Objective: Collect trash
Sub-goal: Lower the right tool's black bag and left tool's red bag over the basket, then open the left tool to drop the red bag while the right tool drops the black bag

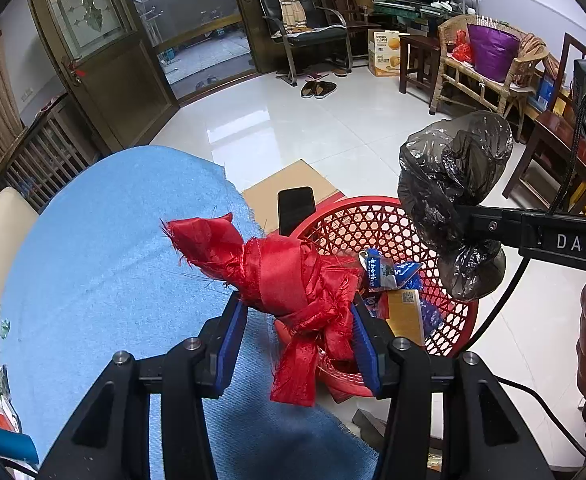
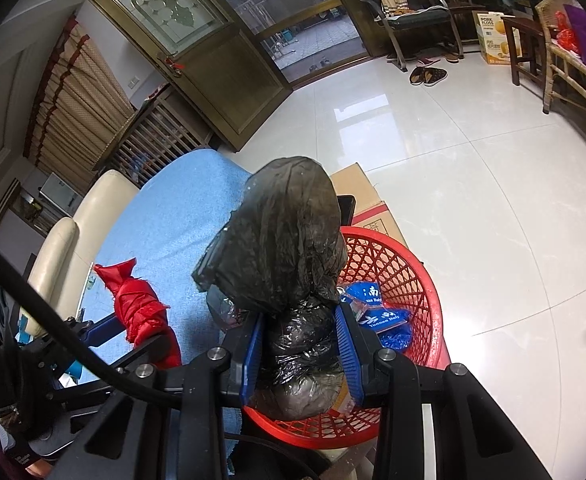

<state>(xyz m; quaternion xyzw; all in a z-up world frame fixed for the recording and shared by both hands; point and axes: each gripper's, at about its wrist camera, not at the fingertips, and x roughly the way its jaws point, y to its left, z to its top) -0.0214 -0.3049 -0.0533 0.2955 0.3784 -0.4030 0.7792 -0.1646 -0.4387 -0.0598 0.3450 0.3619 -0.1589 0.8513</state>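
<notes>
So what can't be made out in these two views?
- Red basket bottom: left wrist view, covered by the red cloth and packets; right wrist view, by the black bag.
- Phone lower end: behind the basket rim.
- Black bag's contents: opaque plastic.
- Blue packet print: too small.

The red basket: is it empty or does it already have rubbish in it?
Not empty. The red basket holds blue wrappers and a yellow packet at the bottom; most of it is unfilled.
</notes>
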